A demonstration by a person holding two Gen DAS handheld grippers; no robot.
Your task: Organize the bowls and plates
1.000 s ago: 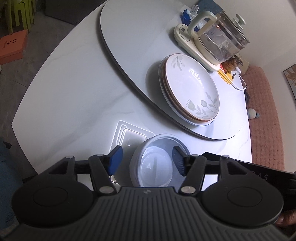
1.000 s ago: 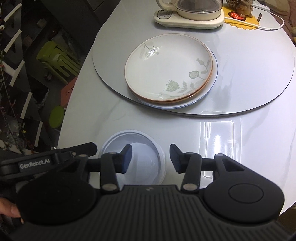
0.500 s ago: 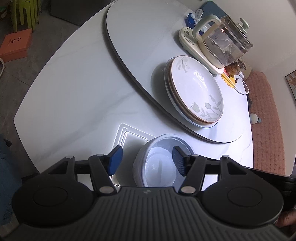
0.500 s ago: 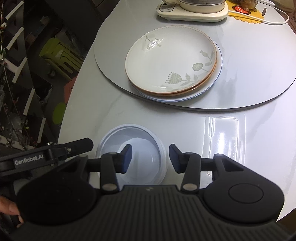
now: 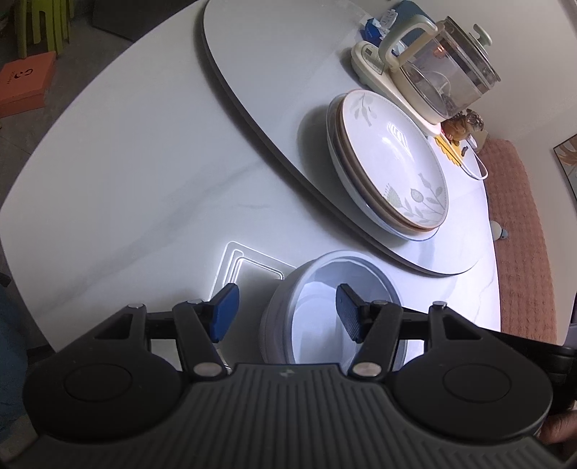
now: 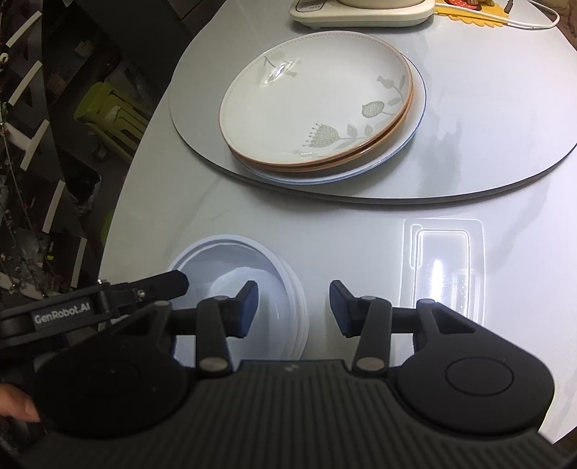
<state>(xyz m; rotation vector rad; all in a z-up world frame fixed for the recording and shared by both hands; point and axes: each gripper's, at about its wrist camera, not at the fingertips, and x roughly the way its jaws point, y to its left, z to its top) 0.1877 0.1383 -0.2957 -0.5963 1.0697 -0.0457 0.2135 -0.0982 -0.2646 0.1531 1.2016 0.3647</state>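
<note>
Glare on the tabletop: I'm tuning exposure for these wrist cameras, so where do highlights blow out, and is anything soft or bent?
Left wrist view: the lamp reflection beside the bowls burns white; the table edge bows with fisheye. Right wrist view: the same reflection is washed out, the bowls' interior nearly clipped, a small glint on the top plate; the dark left background is underexposed.

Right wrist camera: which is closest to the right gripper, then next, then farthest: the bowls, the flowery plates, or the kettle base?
From the right gripper:
1. White bowls, just ahead, under its left finger, on the table's near edge.
2. Stack of floral plates, farther ahead, on the turntable.
3. Cream kettle base, at the far side, top of view.
</note>
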